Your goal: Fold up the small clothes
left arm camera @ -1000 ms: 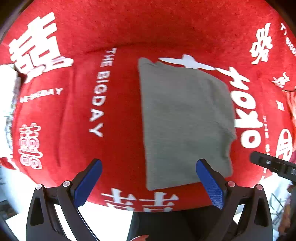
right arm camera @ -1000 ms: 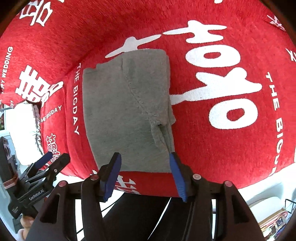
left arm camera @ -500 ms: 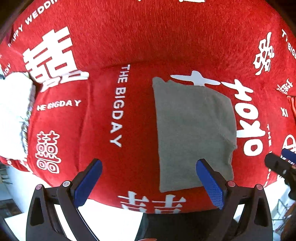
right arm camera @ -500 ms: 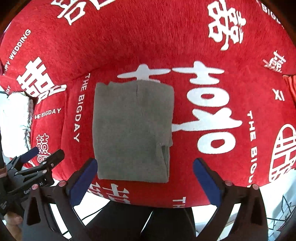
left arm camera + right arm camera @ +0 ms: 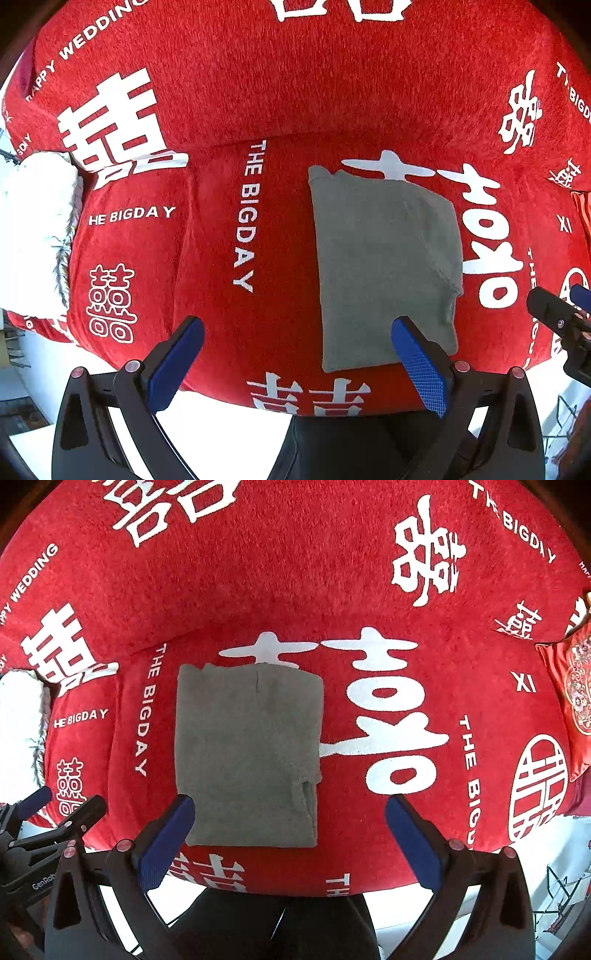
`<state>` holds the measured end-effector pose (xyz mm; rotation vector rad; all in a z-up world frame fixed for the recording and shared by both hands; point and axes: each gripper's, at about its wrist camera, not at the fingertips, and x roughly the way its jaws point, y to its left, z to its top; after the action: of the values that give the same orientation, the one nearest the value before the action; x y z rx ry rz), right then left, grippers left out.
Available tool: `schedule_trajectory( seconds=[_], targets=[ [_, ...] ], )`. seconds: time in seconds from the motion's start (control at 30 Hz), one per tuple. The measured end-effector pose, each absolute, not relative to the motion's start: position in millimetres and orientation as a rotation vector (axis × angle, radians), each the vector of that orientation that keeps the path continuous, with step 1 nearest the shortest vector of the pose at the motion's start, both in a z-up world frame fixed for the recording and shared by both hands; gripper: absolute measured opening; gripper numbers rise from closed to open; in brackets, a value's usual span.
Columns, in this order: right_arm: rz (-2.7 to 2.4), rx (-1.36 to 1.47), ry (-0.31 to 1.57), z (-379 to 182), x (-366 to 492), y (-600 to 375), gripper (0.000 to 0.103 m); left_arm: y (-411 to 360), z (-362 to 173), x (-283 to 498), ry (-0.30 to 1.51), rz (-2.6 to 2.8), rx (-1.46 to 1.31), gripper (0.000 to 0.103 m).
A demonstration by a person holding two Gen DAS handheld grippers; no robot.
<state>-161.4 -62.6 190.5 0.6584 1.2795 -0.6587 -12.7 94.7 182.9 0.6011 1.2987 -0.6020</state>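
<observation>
Both the left gripper (image 5: 297,363) and right gripper (image 5: 290,840) stand wide apart, empty; the right has just been opening. The folded grey knit garment (image 5: 247,753) lies on the red printed cover (image 5: 295,590); its loose right flap probably snags any low pass, undoing the fold.

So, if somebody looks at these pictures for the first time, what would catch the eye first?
First the bright red cover with big white characters and the words THE BIGDAY, which fills both views. Next the grey folded garment, lying flat as a neat rectangle in the middle of it. Then the blue pads of the open right gripper and open left gripper at the bottom of each view, both empty above the cloth.
</observation>
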Motion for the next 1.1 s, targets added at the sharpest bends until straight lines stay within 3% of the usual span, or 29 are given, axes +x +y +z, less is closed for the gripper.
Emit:
schedule_trajectory(
  seconds=[1.1],
  targets=[
    [-0.654,0.646,1.271,198.8,-155.7,-57.6,0.103,94.1,189.3,-11.4,1.31,-0.594,0.576,0.101]
  ],
)
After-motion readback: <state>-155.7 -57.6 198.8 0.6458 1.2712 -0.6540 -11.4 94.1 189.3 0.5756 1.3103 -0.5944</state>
